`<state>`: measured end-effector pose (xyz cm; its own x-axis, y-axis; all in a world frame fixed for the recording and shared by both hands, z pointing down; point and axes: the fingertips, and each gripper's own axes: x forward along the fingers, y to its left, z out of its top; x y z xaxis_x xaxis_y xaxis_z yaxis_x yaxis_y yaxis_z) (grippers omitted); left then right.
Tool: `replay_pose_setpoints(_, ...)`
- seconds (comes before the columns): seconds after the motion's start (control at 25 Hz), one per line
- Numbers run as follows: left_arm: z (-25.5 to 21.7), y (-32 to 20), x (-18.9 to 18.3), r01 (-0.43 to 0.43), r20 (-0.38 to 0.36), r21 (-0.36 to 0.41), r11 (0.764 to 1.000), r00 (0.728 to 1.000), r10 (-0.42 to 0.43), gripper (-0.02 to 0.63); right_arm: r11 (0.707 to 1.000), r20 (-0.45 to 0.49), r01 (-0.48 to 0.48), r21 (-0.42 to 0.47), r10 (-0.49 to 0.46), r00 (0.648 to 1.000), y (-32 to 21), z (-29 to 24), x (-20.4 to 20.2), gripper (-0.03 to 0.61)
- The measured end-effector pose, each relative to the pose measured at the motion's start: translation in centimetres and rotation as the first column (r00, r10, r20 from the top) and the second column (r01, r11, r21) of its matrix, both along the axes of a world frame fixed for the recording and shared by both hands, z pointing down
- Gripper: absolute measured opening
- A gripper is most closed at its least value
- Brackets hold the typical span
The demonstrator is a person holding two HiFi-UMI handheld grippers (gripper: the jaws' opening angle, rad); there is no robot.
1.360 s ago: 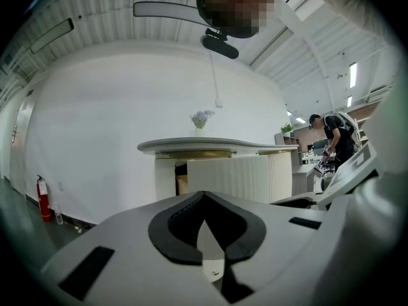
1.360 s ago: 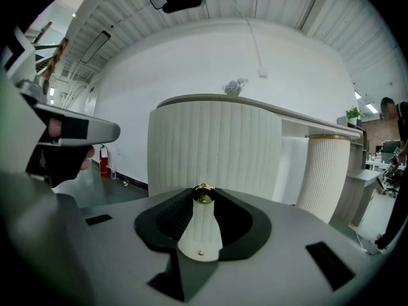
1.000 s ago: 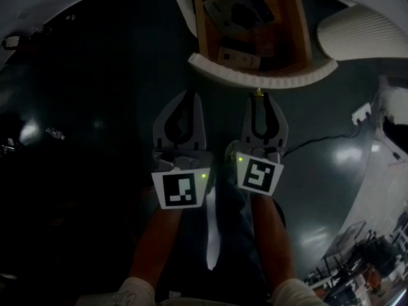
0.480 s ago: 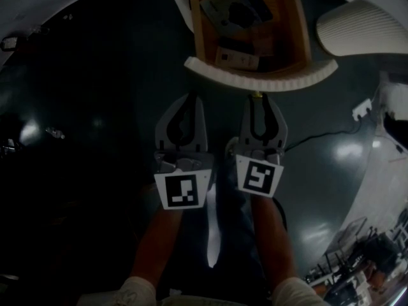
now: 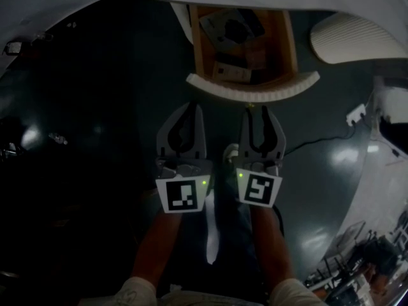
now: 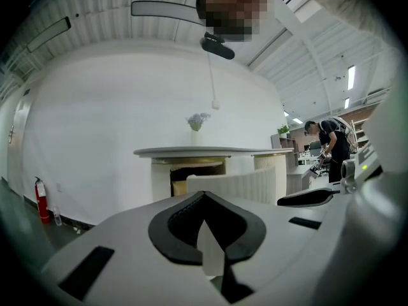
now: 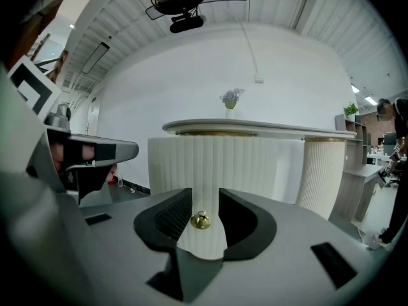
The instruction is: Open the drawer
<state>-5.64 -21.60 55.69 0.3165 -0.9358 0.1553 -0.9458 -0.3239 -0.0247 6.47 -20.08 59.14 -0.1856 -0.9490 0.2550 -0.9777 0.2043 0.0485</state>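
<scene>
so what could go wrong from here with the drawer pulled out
1. The right gripper is opening its jaws with the brass knob between them. Lifting or swinging sideways before backing off could snag a pad on it and jerk the drawer.
2. The left gripper, jaws shut and empty, hangs close to the ribbed drawer front. A nudge might push it back in.

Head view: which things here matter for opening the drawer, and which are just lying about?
Job in hand:
- drawer, already pulled out
- gold knob on its front
- right gripper, jaws opening, with the knob between them, not gripped

Lying about:
- left gripper, jaws shut, empty
- dark items inside the drawer
- white plug and cable
- flower vase
</scene>
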Motion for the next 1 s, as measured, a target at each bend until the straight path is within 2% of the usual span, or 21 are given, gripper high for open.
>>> replay_pose_setpoints(0.28, -6.6, -0.7, 0.0, 0.006, -0.012, 0.036, 0.999, 1.000, -0.006, 0.002, 0.998, 0.002, 0.036, 0.049, -0.036, 0.999, -0.8, -7.3, -1.0, 0.118)
replay_pose_setpoints(0.68, -19.1, -1.3, -0.4, 0.012, -0.026, 0.083, 0.996, 1.000, -0.010, 0.002, 0.987, 0.057, 0.001, 0.158, -0.010, 0.998, -2.4, -22.0, -0.9, 0.118)
replay_pose_setpoints(0.84, -24.8, -1.0, -0.8, 0.034, -0.091, 0.101, 0.994, 0.996, -0.025, 0.002, 0.979, 0.061, 0.016, 0.206, -0.029, 0.998, -1.8, -27.9, -1.6, 0.118)
replay_pose_setpoints(0.92, -27.7, -0.8, -1.5, 0.038, -0.078, 0.117, 0.992, 0.997, -0.029, 0.002, 0.974, 0.059, 0.028, 0.225, -0.042, 0.997, -1.4, -30.7, -2.0, 0.118)
replay_pose_setpoints(1.0, -30.3, -0.7, -2.1, 0.037, -0.033, 0.140, 0.990, 0.999, -0.033, 0.002, 0.971, 0.056, 0.039, 0.237, -0.054, 0.997, -1.2, -33.2, -2.2, 0.118)
